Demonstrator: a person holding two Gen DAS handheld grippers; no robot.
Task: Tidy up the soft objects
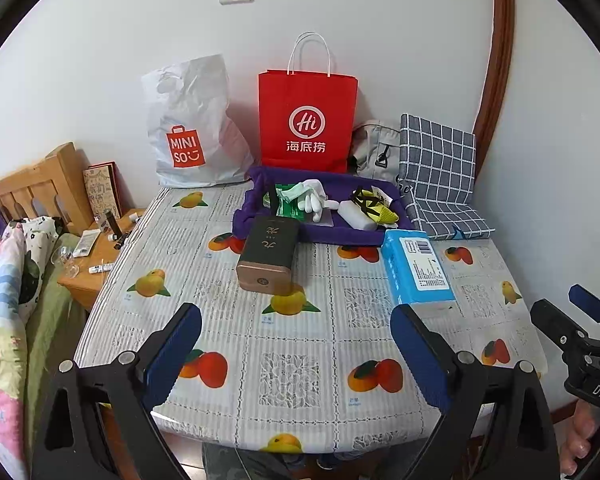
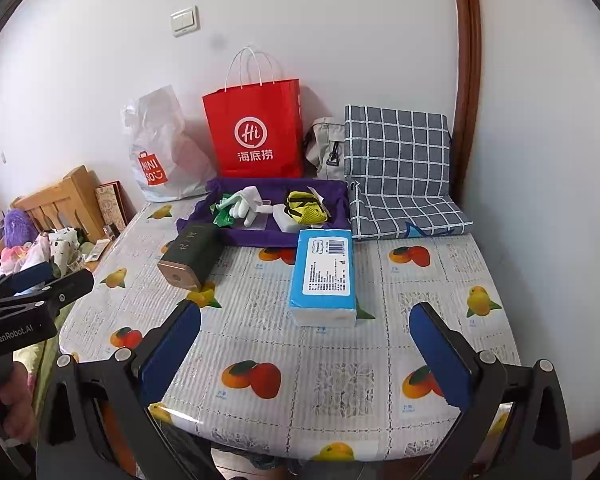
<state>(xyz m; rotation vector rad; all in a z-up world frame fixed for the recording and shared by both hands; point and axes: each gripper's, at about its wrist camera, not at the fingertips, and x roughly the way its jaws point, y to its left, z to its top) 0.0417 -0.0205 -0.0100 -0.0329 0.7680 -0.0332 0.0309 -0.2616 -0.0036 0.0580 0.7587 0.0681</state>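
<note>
Both grippers idle over the near edge of the worktop (image 1: pixel 300 340) — left gripper (image 1: pixel 296 356) spread wide, nothing between the pads; right gripper (image 2: pixel 304 360) same, spread and empty.

Progress: looks early. The purple tray (image 1: pixel 260 196) at the far side already holds white gloves (image 1: pixel 314 196), a green packet (image 1: pixel 290 204), a white block and a yellow-black mesh piece (image 1: pixel 376 208). Still out on the worktop: the blue tissue pack (image 2: pixel 326 272), just in front of the tray, right of centre. Dark box (image 1: pixel 268 256) beside it is likely rigid — not part of the job, I'd guess.

Tissue pack lies flat, long axis running near-to-far, barcode label up, far end almost touching the tray.
</note>
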